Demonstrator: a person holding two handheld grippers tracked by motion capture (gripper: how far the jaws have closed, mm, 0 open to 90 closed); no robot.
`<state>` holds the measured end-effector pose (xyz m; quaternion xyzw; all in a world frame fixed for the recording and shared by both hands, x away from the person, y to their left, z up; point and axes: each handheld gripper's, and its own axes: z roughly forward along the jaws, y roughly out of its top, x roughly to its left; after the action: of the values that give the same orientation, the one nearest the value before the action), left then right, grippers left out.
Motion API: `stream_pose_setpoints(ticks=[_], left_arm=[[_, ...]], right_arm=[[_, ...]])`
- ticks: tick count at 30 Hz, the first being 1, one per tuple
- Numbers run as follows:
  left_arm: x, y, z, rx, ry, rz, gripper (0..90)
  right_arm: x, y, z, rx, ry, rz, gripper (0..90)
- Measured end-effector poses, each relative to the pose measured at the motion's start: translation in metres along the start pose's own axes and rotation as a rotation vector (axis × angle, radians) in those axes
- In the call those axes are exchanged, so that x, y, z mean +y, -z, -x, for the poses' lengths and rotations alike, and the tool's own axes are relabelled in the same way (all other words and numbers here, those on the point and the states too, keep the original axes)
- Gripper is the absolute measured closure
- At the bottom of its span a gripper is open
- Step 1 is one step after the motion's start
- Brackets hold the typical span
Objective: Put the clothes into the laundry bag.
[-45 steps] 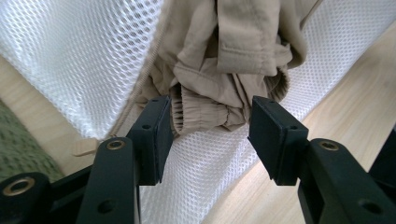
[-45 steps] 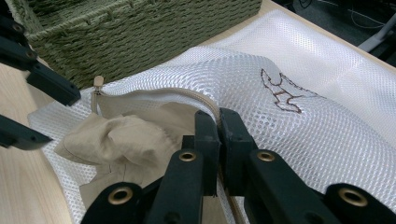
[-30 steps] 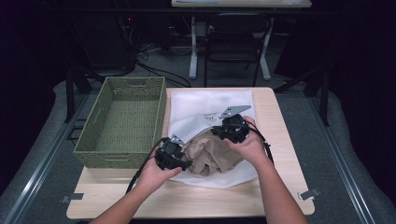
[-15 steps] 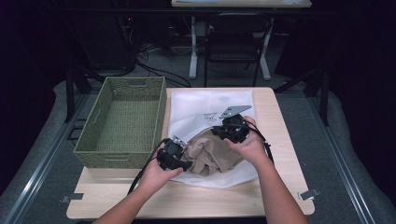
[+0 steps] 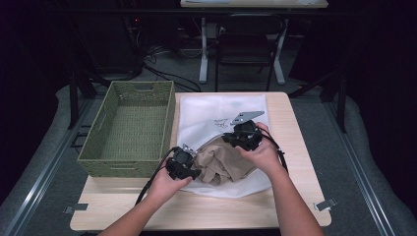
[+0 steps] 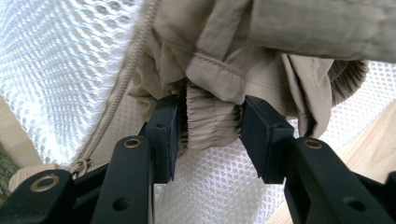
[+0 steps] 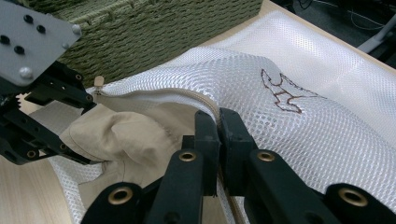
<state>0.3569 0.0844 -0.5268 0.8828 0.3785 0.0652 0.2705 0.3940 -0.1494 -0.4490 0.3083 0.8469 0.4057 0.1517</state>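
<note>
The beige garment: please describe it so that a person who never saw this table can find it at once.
On the wooden table, right of the green woven basket, lies a white mesh bag. The beige garment bulges from its near, zippered opening, between the two grippers. It is the one tan, crumpled cloth there, with a gathered elastic band.

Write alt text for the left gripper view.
The left gripper has just been closing its two black jaws on the gathered elastic band of a beige garment, which lies on a white mesh laundry bag with a beige zipper.
</note>
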Motion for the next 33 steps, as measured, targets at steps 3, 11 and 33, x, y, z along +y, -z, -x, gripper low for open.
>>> stream_pose_setpoints(ticks=[3,11,33], left_arm=[[0.0,-0.0015,0.0005,0.01,0.001,-0.001,59.3],[-0.0011,-0.0024,0.0018,0.036,0.013,0.005,66.5],[0.0043,0.0054,0.0034,-0.005,0.005,0.06,86.1]], right_arm=[[0.0,0.0001,0.0002,-0.001,0.0,0.001,86.9],[-0.0001,-0.0004,-0.0002,0.0,-0.001,-0.001,87.0],[-0.0001,-0.001,-0.0013,0.001,-0.001,-0.002,87.0]])
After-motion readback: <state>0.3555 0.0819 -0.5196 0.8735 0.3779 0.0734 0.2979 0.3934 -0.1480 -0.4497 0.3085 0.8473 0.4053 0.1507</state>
